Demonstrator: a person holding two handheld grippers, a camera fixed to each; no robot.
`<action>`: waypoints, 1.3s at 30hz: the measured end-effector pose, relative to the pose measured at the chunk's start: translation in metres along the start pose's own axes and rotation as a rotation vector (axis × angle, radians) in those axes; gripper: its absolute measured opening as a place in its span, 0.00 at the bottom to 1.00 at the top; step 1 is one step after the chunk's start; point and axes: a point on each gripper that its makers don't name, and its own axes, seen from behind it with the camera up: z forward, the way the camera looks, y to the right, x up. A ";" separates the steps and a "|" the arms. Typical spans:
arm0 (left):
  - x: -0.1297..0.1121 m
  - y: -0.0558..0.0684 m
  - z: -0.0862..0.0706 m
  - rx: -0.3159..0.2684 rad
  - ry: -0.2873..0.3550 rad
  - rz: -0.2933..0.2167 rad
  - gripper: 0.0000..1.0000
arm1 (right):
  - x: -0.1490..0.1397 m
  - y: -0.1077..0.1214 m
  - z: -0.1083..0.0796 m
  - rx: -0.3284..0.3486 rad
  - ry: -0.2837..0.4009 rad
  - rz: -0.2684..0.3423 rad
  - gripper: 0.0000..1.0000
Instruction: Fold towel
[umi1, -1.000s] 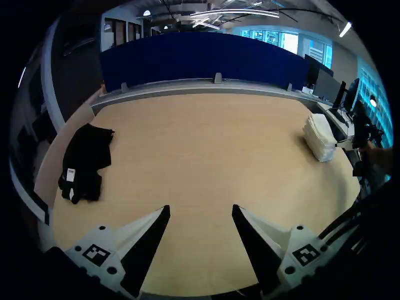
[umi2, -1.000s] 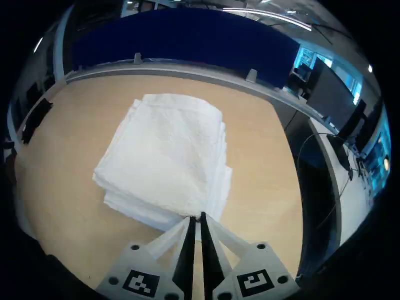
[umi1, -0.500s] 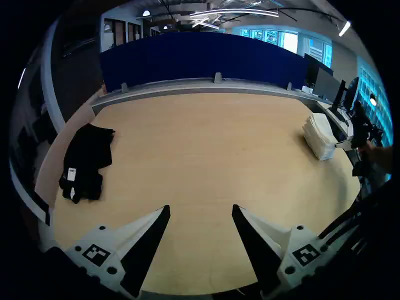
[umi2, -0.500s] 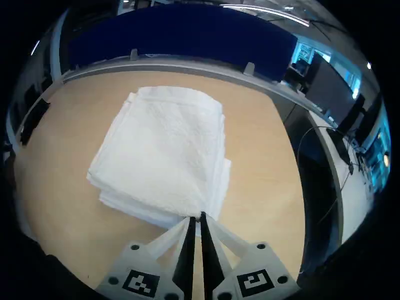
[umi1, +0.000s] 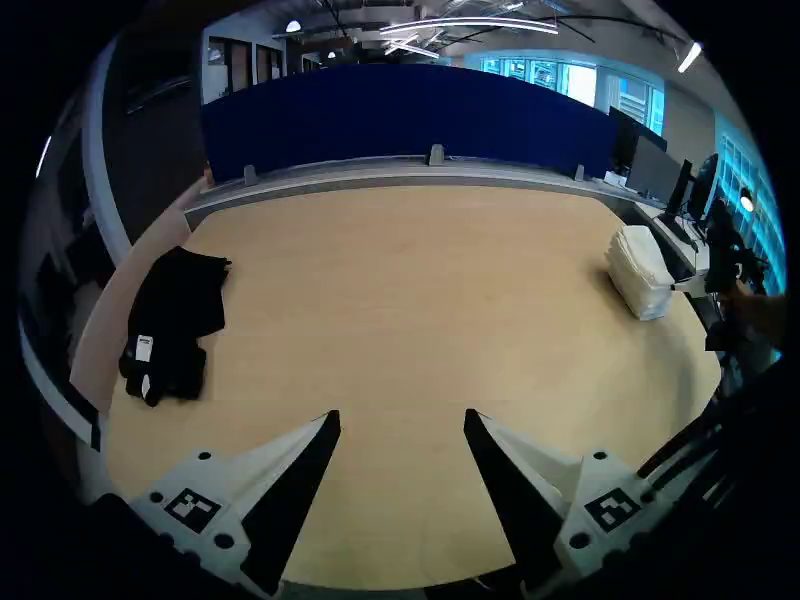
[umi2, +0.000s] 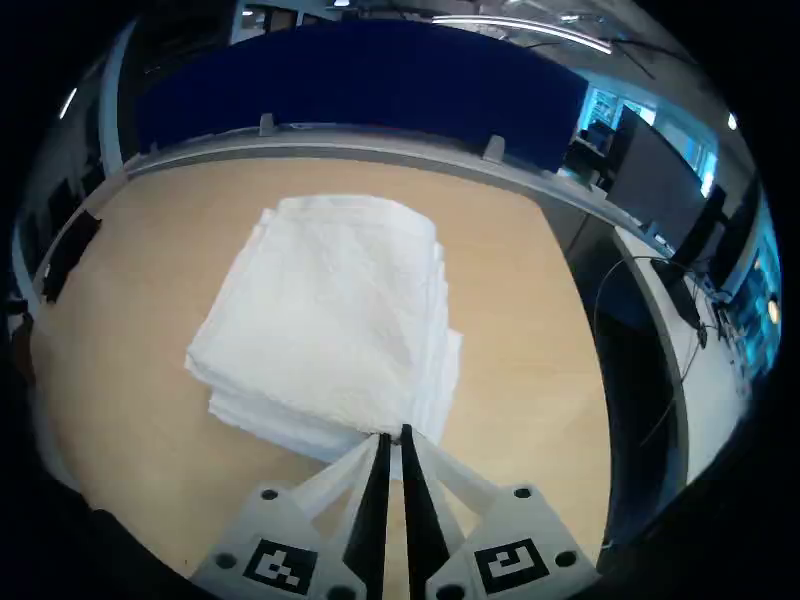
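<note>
Barely anything's shifted — right gripper (umi2: 392, 437) stays clamped on the towel stack (umi2: 330, 320) at its corner, left gripper (umi1: 401, 413) wide open over the table (umi1: 420, 280).

Open-plan office: a broad wooden tabletop under strip lighting.

The pale wood tabletop (umi1: 420, 290) curves back to a grey rail (umi1: 400, 172) topped by a dark blue partition screen (umi1: 400, 115). Beyond it, long strip lights (umi1: 470, 25) hang from an exposed dark ceiling, and bright windows (umi1: 545, 78) line the far wall. Dark monitors (umi1: 640, 160) stand at the neighbouring desks on the right, above a light grey floor (umi2: 700, 385).
</note>
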 end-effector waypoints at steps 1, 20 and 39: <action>0.000 0.000 0.000 0.000 0.000 -0.001 0.92 | 0.001 0.001 -0.001 -0.002 0.004 0.001 0.12; 0.005 0.005 0.003 -0.012 0.004 0.002 0.92 | 0.031 -0.010 -0.017 0.006 0.097 0.036 1.00; 0.005 -0.003 -0.001 0.002 0.008 -0.012 0.92 | 0.059 -0.059 0.013 0.051 0.119 0.050 1.00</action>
